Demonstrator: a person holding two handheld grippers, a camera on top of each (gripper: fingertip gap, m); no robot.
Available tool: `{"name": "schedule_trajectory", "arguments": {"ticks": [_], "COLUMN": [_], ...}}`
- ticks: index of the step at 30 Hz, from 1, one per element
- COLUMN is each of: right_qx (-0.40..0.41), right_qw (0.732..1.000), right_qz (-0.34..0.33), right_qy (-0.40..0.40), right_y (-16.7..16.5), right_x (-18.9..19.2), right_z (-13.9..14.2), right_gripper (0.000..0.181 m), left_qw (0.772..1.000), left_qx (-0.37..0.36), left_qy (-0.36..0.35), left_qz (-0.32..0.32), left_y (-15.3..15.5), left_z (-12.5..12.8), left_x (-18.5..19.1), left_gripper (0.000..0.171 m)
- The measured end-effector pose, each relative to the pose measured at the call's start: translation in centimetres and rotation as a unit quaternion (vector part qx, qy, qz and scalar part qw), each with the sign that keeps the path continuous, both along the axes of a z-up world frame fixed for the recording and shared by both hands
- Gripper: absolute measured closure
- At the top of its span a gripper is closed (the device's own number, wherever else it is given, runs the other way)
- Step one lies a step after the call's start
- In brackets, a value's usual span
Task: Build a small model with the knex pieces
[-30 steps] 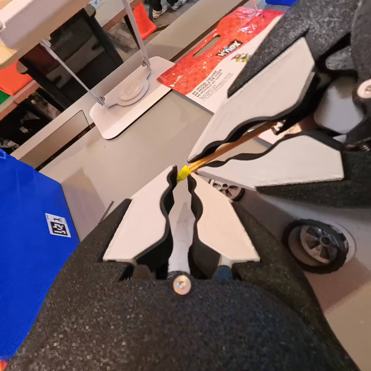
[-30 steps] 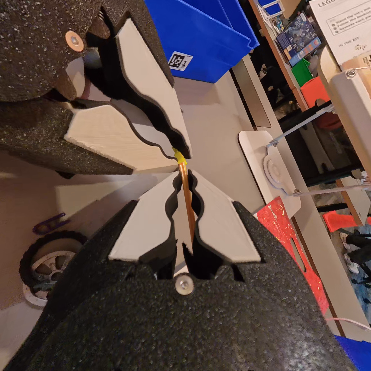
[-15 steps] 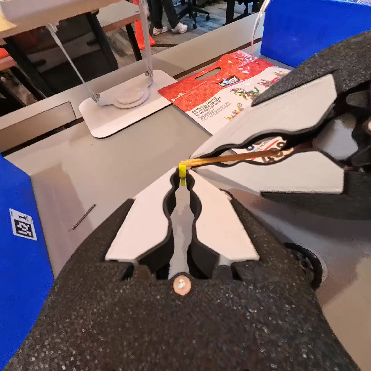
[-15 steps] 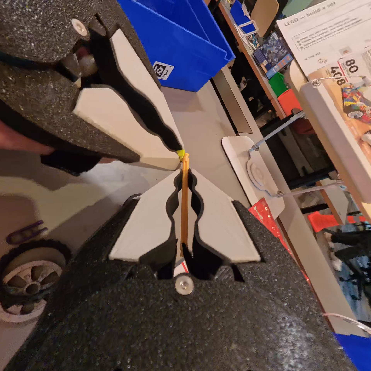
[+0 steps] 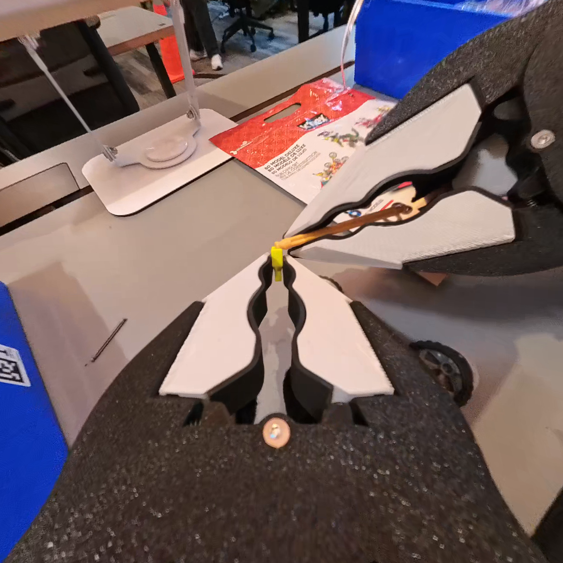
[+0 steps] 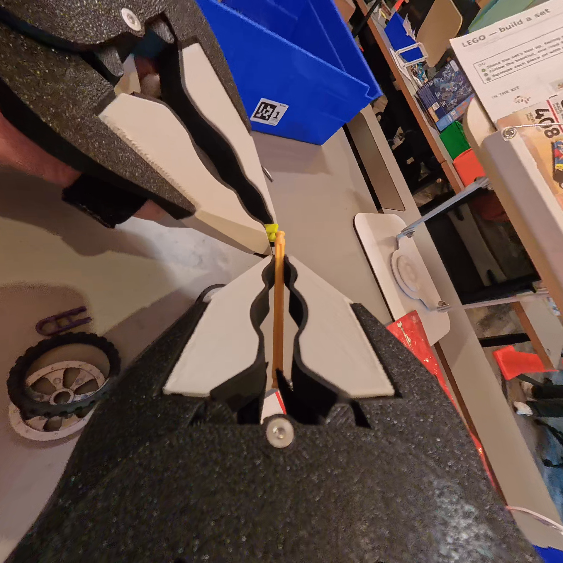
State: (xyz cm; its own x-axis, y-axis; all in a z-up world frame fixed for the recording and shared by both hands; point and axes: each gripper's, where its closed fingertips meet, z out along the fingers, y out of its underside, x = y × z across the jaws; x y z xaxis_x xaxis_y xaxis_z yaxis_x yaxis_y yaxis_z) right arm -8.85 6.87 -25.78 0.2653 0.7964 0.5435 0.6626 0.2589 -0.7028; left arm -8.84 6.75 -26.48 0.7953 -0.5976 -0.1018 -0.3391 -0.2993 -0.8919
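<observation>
My left gripper [image 5: 276, 262] is shut on a small yellow connector [image 5: 277, 262] pinched at its fingertips. My right gripper [image 6: 277, 259] is shut on a thin orange rod [image 6: 278, 307] that runs along the gap between its fingers and sticks out past the tips. The two grippers meet tip to tip above the grey table [image 5: 182, 243]. The rod's end [image 5: 281, 243] sits right beside the yellow connector [image 6: 271, 230], touching or nearly so. In the left wrist view the right gripper [image 5: 289, 246] comes in from the right with the rod [image 5: 341, 227].
Two black toy wheels [image 6: 61, 387] and a purple clip [image 6: 62, 320] lie on the table under the grippers. Blue bins [image 6: 298, 79] [image 5: 411, 39] stand at both sides. A red-and-white bag [image 5: 304, 143], a white stand base [image 5: 152, 170] and a thin dark pin [image 5: 106, 341] lie farther off. Only a small space, under 4 cm, lies between the two pairs of fingers. From either gripper's tips it is about 12 centimeters to the purple clip [image 6: 62, 320].
The rod's end has come out of the yellow connector and now sits beside it. Both grippers have turned, so the rod meets the connector at a sharper angle.
</observation>
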Motion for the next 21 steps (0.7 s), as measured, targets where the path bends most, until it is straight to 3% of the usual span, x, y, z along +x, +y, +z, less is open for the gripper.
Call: {"name": "schedule_trajectory", "arguments": {"ticks": [8,11,15,21], "right_qx": [-0.019,-0.030,-0.037,-0.048], "right_qw": [0.999,0.997,0.996,0.992], "right_qz": [-0.001,0.005,0.006,0.018], "right_qy": [-0.044,-0.068,-0.085,-0.116], "right_y": [-0.1,-0.2,-0.2,-0.5], "right_x": [-0.1,-0.1,0.0,0.2], "right_z": [-2.0,-3.1,-3.9,-5.4], "right_gripper": [0.178,0.179,0.178,0.178], "left_qw": [0.998,0.994,0.995,0.989], "left_qx": [-0.014,-0.015,-0.045,-0.082], "left_qy": [0.053,0.108,0.087,0.119], "left_qz": [0.008,0.015,0.009,-0.005], "left_y": [0.2,0.3,0.3,-0.3], "left_z": [-1.9,-3.0,-3.9,-5.6], "left_x": [-0.2,-0.3,-0.2,-0.1], "left_gripper": [0.169,0.169,0.169,0.167]}}
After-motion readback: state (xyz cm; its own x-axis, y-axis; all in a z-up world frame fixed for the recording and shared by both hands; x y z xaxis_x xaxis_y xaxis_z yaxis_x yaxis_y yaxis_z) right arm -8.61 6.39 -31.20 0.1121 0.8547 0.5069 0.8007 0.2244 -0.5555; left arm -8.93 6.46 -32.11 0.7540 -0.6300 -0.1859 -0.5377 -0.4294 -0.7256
